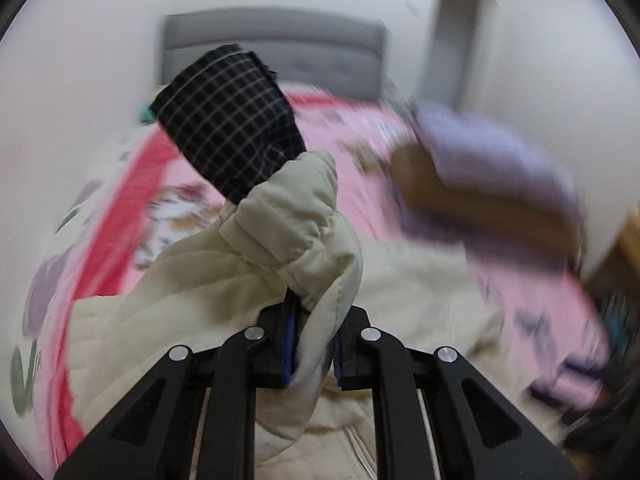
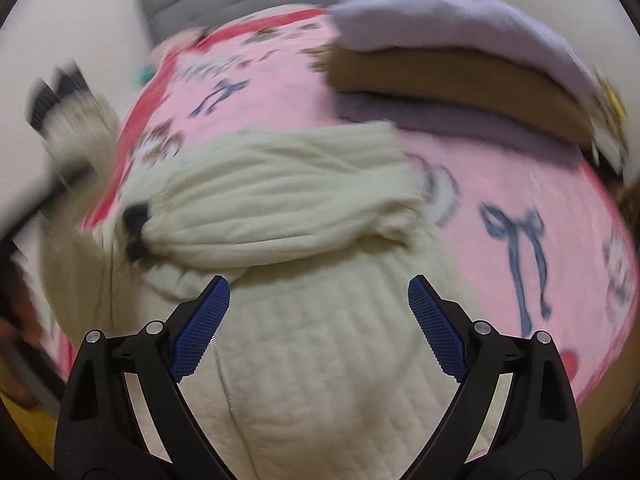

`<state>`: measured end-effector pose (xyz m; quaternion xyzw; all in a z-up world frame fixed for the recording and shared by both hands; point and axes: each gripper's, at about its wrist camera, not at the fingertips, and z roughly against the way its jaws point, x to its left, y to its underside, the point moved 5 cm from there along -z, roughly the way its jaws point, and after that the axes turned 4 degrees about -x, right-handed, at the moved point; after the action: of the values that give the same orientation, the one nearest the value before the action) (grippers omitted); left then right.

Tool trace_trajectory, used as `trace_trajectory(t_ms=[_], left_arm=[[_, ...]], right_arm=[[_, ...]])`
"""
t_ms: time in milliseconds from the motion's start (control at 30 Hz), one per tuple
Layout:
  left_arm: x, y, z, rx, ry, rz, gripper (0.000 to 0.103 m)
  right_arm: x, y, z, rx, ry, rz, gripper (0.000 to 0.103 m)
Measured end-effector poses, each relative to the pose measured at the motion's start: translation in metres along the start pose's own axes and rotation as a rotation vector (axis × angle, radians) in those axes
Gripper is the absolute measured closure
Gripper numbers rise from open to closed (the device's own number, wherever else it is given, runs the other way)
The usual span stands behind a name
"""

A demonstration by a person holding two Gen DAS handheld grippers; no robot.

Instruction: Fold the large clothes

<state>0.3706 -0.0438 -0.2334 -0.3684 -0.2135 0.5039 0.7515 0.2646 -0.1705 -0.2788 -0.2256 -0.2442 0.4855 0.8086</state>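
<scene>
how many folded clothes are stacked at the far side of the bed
3: a lilac folded garment on top, a brown folded garment under it, and a second lilac folded layer lowest, on the pink bedspread. Others may be hidden behind.

Left gripper (image 1: 312,344) clamped tight; right gripper (image 2: 319,320) spread wide (nothing between).

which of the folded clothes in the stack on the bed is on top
The lilac folded garment is on top. The tan-brown folded garment lies directly under it, with a second purple layer at the bottom against the pink bedspread.
</scene>
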Motion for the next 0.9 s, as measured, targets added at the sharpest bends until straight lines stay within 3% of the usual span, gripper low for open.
trace_trajectory(t_ms=[133, 233, 300, 367, 400, 567, 767, 833, 867, 900], left_arm=[[-0.061, 0.048, -0.049, 0.102, -0.079, -0.267, 0.089], [-0.089, 0.076, -0.063, 0.064, -0.172, -0.466, 0.087], [-0.099, 0.088, -0.071, 0.059, -0.185, -0.6, 0.086], [-0.106, 0.103, -0.075, 0.041, -0.208, -0.753, 0.086], [-0.107, 0.109, -0.074, 0.02, -0.208, -0.814, 0.085], [-0.107, 0.106, -0.075, 0.021, -0.168, -0.859, 0.084], [-0.11, 0.112, -0.077, 0.011, -0.164, -0.901, 0.083], [-0.106, 0.109, -0.074, 0.027, -0.135, -0.88, 0.081], [-0.105, 0.108, -0.075, 0.037, -0.121, -0.867, 0.08], [-0.104, 0.11, -0.077, 0.069, -0.105, -0.854, 0.079]], right_arm=[[-0.048, 0.01, -0.008, -0.012, -0.001, -0.128, 0.016], [-0.058, 0.008, -0.014, -0.037, -0.03, -0.133, 0.016], [-0.056, -0.002, -0.013, -0.064, -0.177, -0.137, 0.015], [-0.046, -0.019, -0.021, -0.031, -0.364, -0.138, 0.009], [-0.04, -0.025, -0.027, -0.01, -0.414, -0.128, 0.009], [0.014, -0.064, -0.077, 0.136, -0.58, 0.037, 0.008], [0.067, -0.071, -0.138, 0.306, -0.609, 0.114, 0.008], [0.078, -0.066, -0.15, 0.344, -0.601, 0.157, 0.02], [0.082, -0.063, -0.153, 0.36, -0.596, 0.179, 0.053], [0.085, -0.059, -0.162, 0.39, -0.58, 0.197, 0.064]])
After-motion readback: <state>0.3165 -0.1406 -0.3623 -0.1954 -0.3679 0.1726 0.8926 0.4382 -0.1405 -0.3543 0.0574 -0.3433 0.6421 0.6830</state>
